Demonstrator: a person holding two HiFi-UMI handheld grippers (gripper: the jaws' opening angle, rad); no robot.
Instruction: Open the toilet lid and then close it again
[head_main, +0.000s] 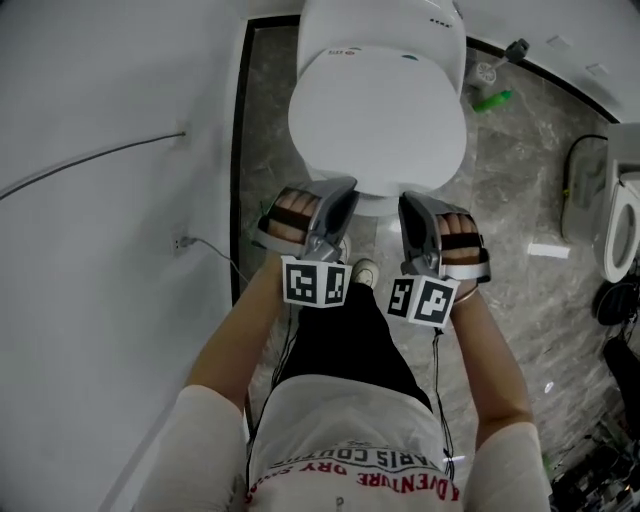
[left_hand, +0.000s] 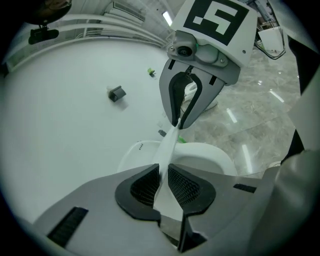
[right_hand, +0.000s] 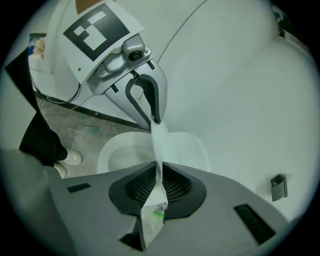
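The white oval lid (head_main: 378, 110) tilts up off the seat (right_hand: 103, 153), part open. Its front rim is clamped in the left tool (left_hand: 165, 186) and right tool (right_hand: 159, 186).

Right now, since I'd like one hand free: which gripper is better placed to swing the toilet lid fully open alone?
Right, narrowly. Both the left gripper and the right gripper clamp the front rim of the lid, but the wall crowds the left side.

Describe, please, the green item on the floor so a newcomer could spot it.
Find the white toilet in the head view. On the marble floor right of its tank lies a small green item, the only bright green thing nearby.
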